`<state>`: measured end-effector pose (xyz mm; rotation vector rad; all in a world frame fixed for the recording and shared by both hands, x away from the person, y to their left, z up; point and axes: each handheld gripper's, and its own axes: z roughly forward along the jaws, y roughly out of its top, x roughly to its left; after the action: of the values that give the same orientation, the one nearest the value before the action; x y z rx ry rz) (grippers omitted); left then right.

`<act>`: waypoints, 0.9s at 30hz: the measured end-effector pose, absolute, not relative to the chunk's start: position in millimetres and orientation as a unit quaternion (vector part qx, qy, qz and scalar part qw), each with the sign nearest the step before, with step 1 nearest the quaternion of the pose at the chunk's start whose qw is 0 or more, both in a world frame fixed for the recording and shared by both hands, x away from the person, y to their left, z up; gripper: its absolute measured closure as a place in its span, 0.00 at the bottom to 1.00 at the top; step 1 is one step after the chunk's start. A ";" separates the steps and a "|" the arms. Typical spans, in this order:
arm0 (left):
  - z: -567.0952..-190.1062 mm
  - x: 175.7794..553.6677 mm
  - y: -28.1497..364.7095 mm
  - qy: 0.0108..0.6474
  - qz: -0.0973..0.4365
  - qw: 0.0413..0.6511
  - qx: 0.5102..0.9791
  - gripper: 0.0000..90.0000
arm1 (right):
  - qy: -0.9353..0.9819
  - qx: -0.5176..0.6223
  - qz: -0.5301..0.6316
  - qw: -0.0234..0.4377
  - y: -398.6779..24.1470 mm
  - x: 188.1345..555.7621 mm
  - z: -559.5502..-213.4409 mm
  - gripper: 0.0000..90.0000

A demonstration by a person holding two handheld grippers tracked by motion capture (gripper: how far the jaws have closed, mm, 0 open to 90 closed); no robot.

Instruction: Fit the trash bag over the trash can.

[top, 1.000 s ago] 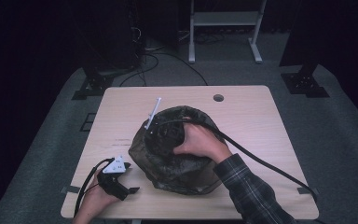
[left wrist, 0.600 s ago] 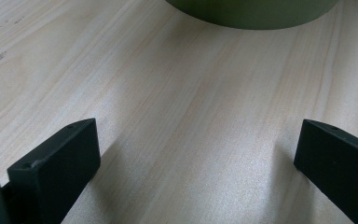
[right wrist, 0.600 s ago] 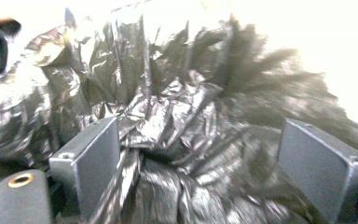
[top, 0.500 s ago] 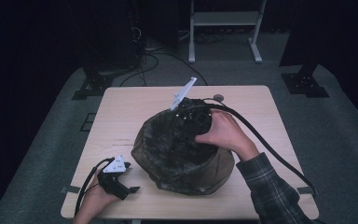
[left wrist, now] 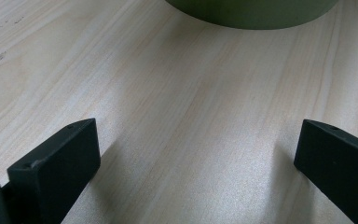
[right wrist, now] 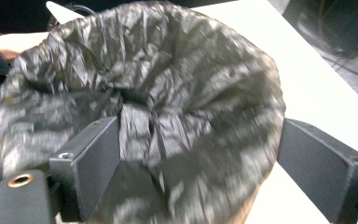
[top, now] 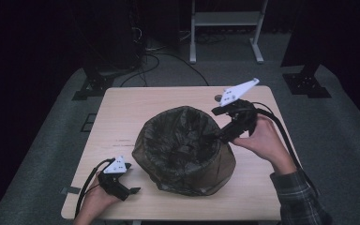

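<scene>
A bin lined with a dark plastic bag [top: 183,150] sits mid-counter [top: 122,112]. My right hand-held gripper [top: 215,137], jaws spread, hovers at its rim; my left hand-held gripper [top: 132,191] rests open beside it.

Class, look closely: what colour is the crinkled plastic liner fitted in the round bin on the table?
The crinkled plastic liner is glossy black, clearest in the right gripper view.

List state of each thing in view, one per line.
Bin: upright on the table, lined with the bag.
Bag: open, crumpled, draped over the bin's rim.
Left tool: open, low at the table's near edge, holding nothing.
Right tool: open, at the bag's right rim.
Table: bare around the bin.
</scene>
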<state>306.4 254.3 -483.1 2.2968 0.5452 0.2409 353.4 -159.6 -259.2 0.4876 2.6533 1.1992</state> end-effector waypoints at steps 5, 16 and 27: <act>-483.1 306.4 254.3 0.213 0.094 0.375 0.897 0.00 | 0.882 0.185 0.421 0.104 -190.9 342.5 -272.2 0.13; -483.0 306.4 254.3 0.213 0.094 0.374 0.898 0.00 | 0.845 0.239 0.460 0.126 -256.1 319.4 -320.1 0.13; -483.0 306.4 254.3 0.213 0.094 0.374 0.898 0.00 | 0.826 0.283 0.473 0.118 -287.3 308.9 -390.7 0.13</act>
<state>306.4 254.3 -483.0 2.2987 0.5444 0.2404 308.9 -287.3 -390.7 0.8291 2.4167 1.3834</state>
